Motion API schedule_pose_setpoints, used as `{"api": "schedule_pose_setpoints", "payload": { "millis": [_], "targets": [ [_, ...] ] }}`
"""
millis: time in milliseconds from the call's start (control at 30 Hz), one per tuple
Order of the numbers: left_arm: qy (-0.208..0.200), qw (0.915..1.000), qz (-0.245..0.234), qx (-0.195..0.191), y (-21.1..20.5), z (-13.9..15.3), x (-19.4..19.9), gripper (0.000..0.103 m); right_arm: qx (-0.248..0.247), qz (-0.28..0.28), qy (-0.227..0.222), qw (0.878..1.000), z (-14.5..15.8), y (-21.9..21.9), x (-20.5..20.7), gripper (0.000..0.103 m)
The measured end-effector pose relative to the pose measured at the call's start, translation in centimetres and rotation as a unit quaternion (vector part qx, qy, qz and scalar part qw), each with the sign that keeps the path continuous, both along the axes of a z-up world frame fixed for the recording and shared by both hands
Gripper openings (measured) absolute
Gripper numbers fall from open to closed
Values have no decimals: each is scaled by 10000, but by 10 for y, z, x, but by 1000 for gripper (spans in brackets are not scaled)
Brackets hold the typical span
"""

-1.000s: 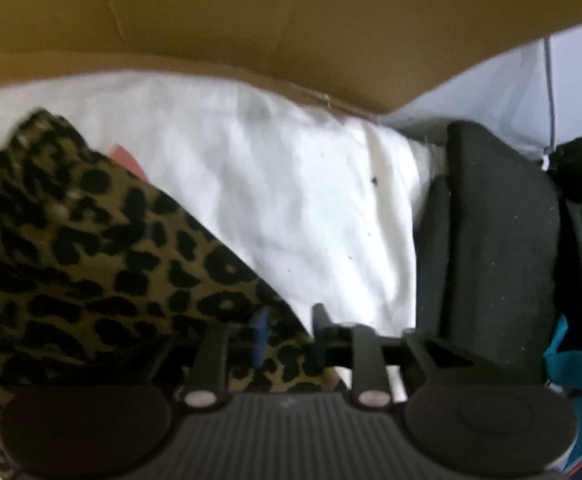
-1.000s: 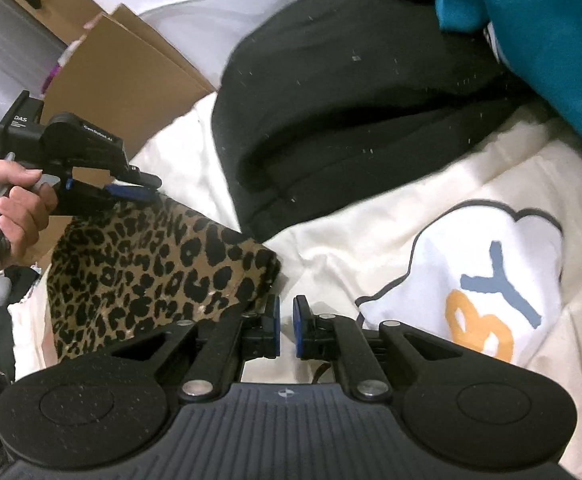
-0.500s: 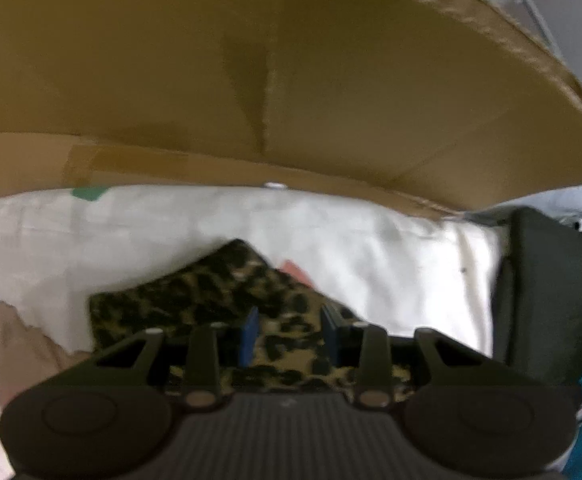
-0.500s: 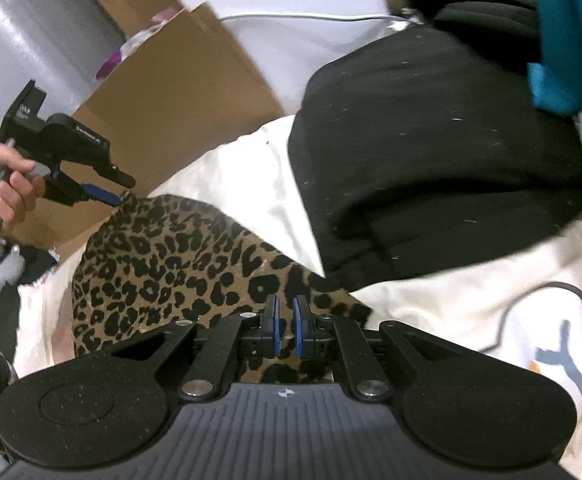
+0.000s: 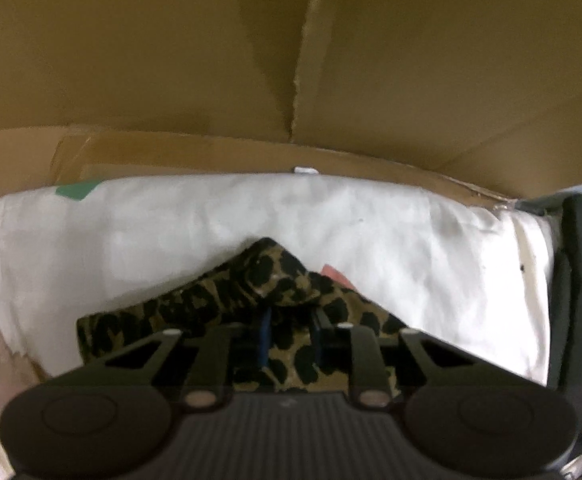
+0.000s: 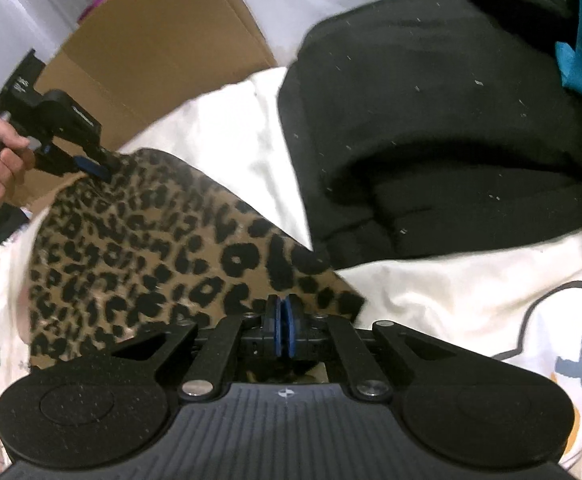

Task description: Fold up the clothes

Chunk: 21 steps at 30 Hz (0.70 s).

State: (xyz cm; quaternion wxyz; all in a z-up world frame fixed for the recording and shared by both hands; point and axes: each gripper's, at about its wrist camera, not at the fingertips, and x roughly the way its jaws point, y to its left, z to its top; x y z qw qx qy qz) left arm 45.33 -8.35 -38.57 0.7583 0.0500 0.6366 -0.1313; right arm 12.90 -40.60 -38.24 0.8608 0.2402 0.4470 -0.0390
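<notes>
The tan-and-black leopard-print garment [image 6: 139, 248] lay spread on a white sheet [image 5: 371, 232], with a heap of black clothing [image 6: 431, 128] at its 2 o'clock. The left claw [image 5: 289, 334], its jaws just closing, pinched the garment's bunched far corner before a brown cardboard box wall [image 5: 251, 60]. The right claw [image 6: 282, 330], pressed nearly together, gripped the near edge.

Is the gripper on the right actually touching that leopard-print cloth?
Touching. In the right wrist view, the right gripper is shut on the near edge of the leopard-print cloth, with no gap visible.
</notes>
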Motion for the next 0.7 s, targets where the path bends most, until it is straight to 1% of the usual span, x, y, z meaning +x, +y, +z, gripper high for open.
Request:
{"api": "schedule_pose_setpoints", "payload": {
  "millis": [133,233,333,367,433,533,633,700],
  "targets": [
    [-108,9999,-64,-65,-1,-5,3,22,-71,90,96,9999,-1,-3,0,5],
    [-204,9995,-204,-112,-1,-3,3,22,0,30,130,9999,-2,-6,-1,4],
    [-116,9994,-278,-197,4,9,6,22,22,-69,165,9998,2,-5,-2,5],
    [-118,9992,-285,-270,7,17,6,21,51,-91,136,9999,4,-4,-3,7],
    [-162,9985,-390,-356,14,33,4,21,134,-83,29,9999,10,-2,-6,5],
    [-194,9973,-628,-319,22,55,-5,20,220,32,-164,9996,19,1,-10,5],
    [-61,9955,-892,-300,31,65,-20,20,217,91,-217,9995,25,5,-11,5],
    [58,9943,-1014,-323,34,63,-28,20,205,137,-202,9995,25,8,-9,5]
  ]
}}
